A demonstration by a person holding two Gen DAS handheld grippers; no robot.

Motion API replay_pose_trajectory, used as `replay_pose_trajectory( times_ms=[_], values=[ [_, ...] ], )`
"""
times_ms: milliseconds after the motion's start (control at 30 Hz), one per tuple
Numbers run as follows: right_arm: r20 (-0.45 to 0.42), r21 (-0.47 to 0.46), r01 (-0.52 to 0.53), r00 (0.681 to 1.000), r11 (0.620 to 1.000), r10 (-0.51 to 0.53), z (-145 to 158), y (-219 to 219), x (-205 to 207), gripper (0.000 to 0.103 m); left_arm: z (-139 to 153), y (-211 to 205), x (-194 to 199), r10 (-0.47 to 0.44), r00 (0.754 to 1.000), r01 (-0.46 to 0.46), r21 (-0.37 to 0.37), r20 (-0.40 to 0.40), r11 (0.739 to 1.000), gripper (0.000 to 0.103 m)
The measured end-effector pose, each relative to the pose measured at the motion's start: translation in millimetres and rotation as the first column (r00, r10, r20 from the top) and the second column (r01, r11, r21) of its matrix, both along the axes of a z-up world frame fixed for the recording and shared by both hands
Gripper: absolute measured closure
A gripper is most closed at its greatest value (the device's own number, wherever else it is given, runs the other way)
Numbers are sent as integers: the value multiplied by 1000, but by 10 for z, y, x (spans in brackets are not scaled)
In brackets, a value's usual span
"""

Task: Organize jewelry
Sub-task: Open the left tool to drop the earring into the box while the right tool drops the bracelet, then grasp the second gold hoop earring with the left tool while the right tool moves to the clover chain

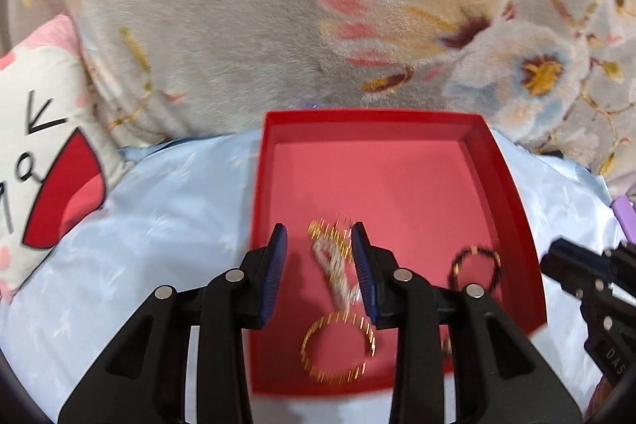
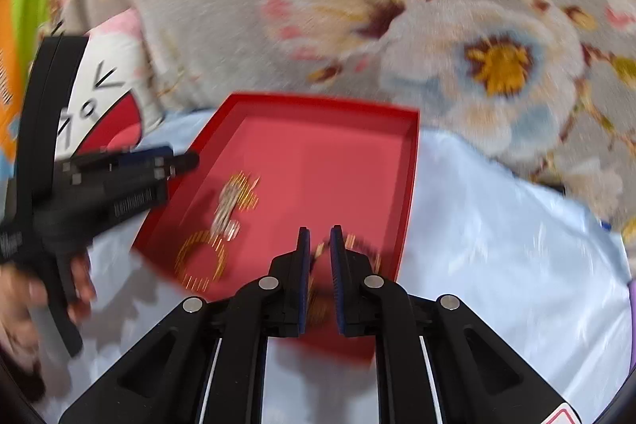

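A red tray (image 1: pixel 369 116) lies on a pale blue sheet and holds a gold bangle (image 1: pixel 308 344), a silver-and-gold piece (image 1: pixel 334 265) and a black-and-gold beaded bracelet (image 1: pixel 475 250). My left gripper (image 1: pixel 318 229) hovers over the tray's near left part. Its jaws stand open either side of the silver-and-gold piece, and the pads do not press on it. In the right wrist view my right gripper (image 2: pixel 320 229) is over the tray's (image 2: pixel 318 102) near right corner, its jaws nearly together. The blurred beaded bracelet (image 2: pixel 363 245) shows behind the fingers. I see nothing clearly gripped.
A grey fleece blanket with large flowers (image 1: pixel 397 6) rises behind the tray. A cartoon-print pillow (image 1: pixel 43 130) lies at the left, and a purple object (image 1: pixel 624 213) is at the right edge. A person's hand (image 2: pixel 24 297) holds the left gripper (image 2: pixel 187 159).
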State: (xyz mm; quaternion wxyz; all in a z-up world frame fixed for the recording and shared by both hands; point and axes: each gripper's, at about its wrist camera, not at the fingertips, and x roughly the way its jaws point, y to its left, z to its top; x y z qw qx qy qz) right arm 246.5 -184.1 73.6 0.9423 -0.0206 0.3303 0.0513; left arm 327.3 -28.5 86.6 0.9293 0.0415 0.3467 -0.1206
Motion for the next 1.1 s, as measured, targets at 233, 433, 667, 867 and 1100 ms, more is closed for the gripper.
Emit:
replay_pose_trajectory(
  times_ms=[233,433,667,867,1100],
  values=[
    [-35,-10,-31,999,999,31,-330,62,-747,92,-102,170,-677,-15,1000,15,28,1,999,70],
    [-75,27,-26,997,999,28,-633,50,-1221,92,-405,254,-1139,3,999,-1,31,-43,1000,69],
    [-132,90,-31,990,995,43,-939,69,-1584,92,-690,235,-1662,-29,996,30,16,-80,999,69],
    [-138,107,-28,990,994,42,-1029,76,-1720,92,-835,110,-1953,-78,995,81,47,-65,996,58],
    [-155,112,-23,987,993,41,-1103,58,-1695,92,-884,10,-2052,-113,990,116,32,-83,993,57]
  ],
)
